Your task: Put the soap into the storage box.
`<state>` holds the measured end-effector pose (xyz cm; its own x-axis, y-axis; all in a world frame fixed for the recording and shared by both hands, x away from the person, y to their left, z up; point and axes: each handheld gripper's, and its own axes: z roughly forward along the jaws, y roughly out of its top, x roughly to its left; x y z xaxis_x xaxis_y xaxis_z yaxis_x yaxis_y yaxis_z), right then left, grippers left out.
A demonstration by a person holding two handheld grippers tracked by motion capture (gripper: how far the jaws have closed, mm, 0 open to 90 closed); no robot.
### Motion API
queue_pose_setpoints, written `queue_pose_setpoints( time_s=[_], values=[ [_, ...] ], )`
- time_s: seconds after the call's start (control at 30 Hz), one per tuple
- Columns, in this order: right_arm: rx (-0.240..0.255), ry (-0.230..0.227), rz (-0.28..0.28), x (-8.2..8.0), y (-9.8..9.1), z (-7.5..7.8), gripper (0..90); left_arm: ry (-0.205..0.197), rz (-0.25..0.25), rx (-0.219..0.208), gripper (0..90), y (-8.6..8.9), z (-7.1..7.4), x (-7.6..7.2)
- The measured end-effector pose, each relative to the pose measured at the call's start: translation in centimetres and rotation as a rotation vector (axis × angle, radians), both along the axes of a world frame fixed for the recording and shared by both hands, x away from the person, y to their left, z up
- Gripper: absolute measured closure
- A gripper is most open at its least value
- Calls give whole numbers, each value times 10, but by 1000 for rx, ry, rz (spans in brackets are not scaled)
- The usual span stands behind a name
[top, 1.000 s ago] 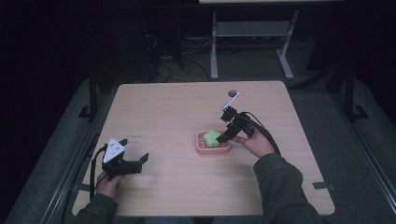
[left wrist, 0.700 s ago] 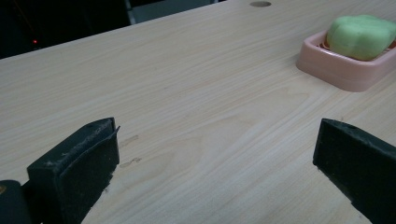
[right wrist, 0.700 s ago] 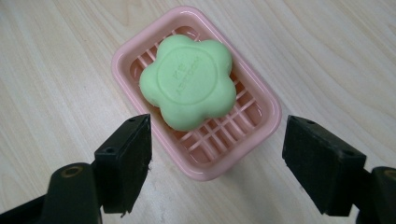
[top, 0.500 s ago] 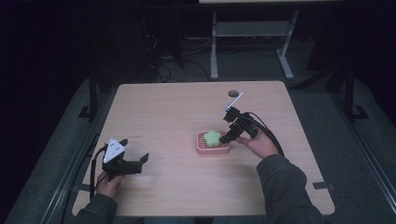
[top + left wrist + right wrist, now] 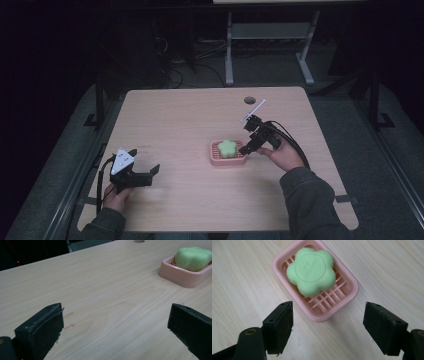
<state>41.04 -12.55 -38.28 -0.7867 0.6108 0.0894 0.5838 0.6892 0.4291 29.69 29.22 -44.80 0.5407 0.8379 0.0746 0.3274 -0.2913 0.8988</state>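
Right gripper [image 5: 328, 325] hangs wide open, holding nothing.
Just past its jaws, green flower soap [image 5: 312, 270] lies in pink dish [image 5: 347, 293].

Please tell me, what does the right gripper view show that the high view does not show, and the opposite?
The right gripper view alone shows the grid floor of the pink plastic soap dish, raised lettering, too small to read, on the green flower-shaped soap, and the right gripper with its jaws wide apart, short of the dish.

The high view alone shows the whole pale wooden table, the left gripper, a round hole near the far edge, and a metal stand behind.

Both show the soap lying in the dish on the table.
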Motion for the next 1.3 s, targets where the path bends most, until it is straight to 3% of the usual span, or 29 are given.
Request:
queue_pose_setpoints(
  time_s=[0.33,0.8,1.3],
  values=[
    [21,14,-26,-6,-15,-6,241,-1,-2,2,0,0,0,0],
    [14,8,-41,-13,-28,-4,241,-1,-3,2,0,0,0,0],
    [39,20,-86,-27,-59,-11,241,5,-5,6,0,-1,-1,0]
  ],
)
